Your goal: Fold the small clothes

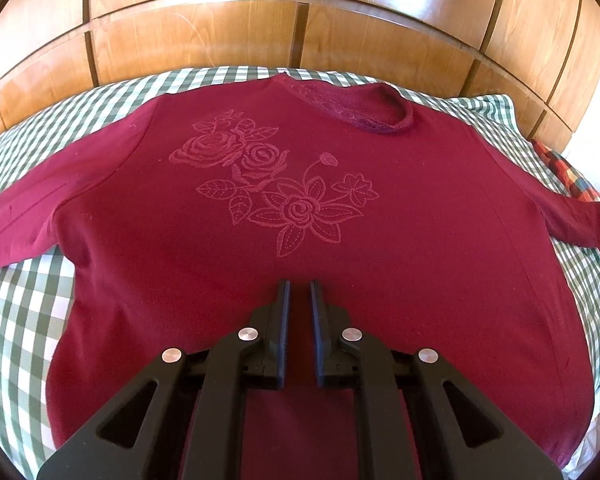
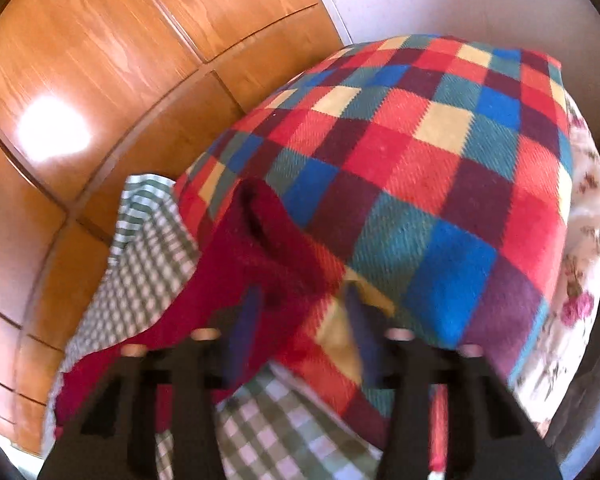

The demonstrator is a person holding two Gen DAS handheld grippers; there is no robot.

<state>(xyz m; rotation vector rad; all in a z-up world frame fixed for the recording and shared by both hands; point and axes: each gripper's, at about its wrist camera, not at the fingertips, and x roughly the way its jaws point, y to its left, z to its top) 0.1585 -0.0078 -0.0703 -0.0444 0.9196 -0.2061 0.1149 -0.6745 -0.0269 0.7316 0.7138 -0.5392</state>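
So the maroon top (image 1: 300, 208) with the rose embroidery (image 1: 276, 184) lies flat, front up, on the green checked sheet (image 1: 16, 320), wooden panels (image 1: 220, 32) behind it, and the left tongs (image 1: 299, 292) hover over its lower middle with the jaws nearly together, just a thin gap and nothing pinched. Over on the right it's blurry, but the right tongs (image 2: 300, 300) are spread wide open, empty, right at the sleeve cuff (image 2: 260, 236) lying against the colourful plaid blanket (image 2: 440, 168).
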